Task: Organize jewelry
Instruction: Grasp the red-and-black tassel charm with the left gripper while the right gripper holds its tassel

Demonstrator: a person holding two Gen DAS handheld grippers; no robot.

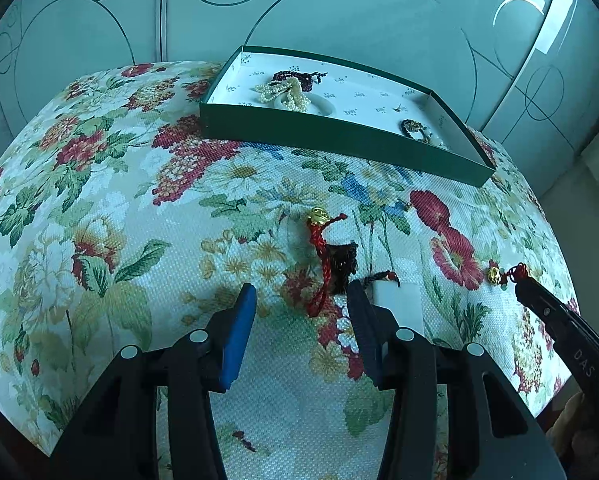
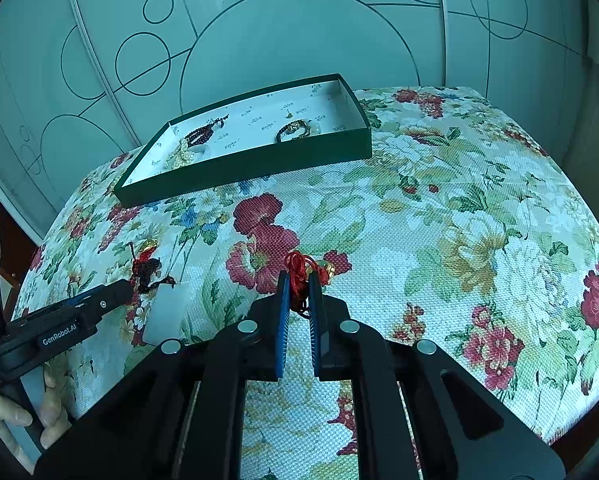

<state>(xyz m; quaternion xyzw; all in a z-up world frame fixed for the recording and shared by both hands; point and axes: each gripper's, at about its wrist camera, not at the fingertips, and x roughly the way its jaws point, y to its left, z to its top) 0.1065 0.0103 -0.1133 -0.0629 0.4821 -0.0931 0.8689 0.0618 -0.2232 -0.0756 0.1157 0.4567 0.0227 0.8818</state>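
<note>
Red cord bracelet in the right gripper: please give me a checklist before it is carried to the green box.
1. Right gripper closed on red cord bracelet: ok.
2. Gold charm off the cloth: cannot tell.
3. Green box open, with free floor: ok.
4. Left gripper open, clear of the path: ok.
5. Second red cord piece and white pendant untangled: not ok, they overlap.

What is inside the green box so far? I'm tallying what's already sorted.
Inside the green box lie a pearl strand, a dark red bead strand, a dark bracelet and a tiny stud. A white piece sits partly under the pearls; the near wall hides some floor.
</note>
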